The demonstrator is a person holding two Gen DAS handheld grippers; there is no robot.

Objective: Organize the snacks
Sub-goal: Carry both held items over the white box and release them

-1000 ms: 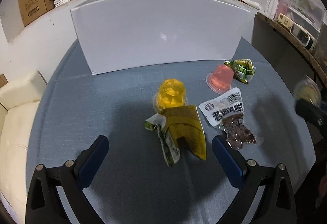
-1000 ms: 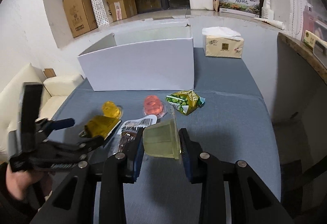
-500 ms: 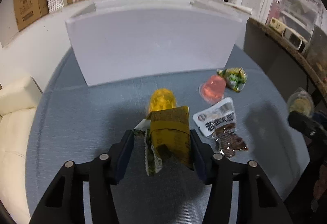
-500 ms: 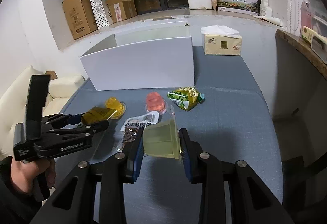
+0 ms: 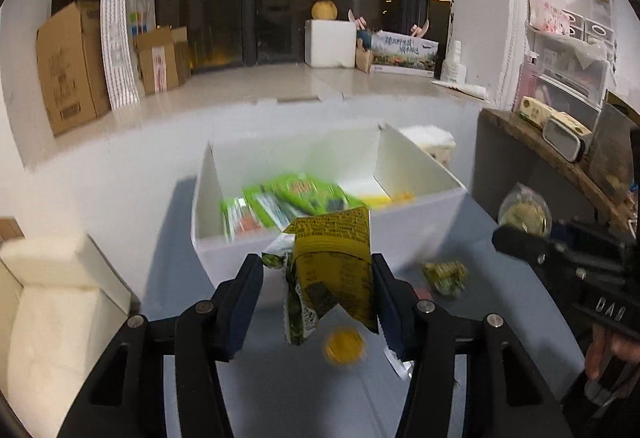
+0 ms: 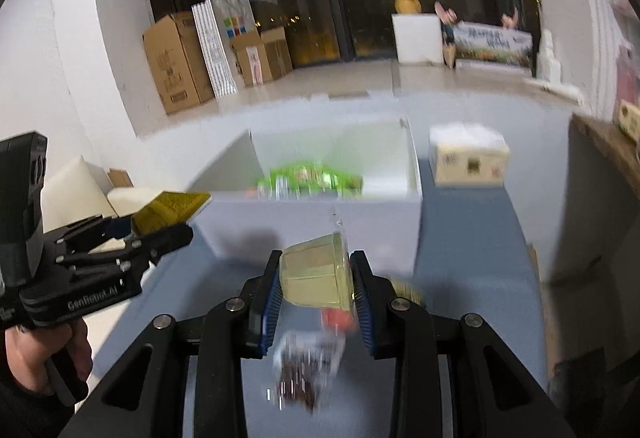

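- Above the blue-grey cloth counter (image 5: 280,390), the left gripper (image 5: 316,302) has its jaws clamped on a yellow crinkled snack packet (image 5: 336,266); the packet stands up from the jaws, its long axis pointing forward.
- The right gripper (image 6: 316,294) has its jaws closed on a pale yellow-green clear plastic jelly cup (image 6: 316,274).
- The open white cardboard box (image 5: 420,222) lies straight ahead of and below both loads, with green packets (image 5: 296,194) already inside. I judge the left gripper slightly nearer its rim.
- A small orange jelly cup (image 5: 345,347), a pink cup (image 6: 338,318) and a clear meat packet (image 6: 306,362) remain on the counter.
- The left tool's body reads "GenRobot.AI" in the right wrist view; packet print is blurred.
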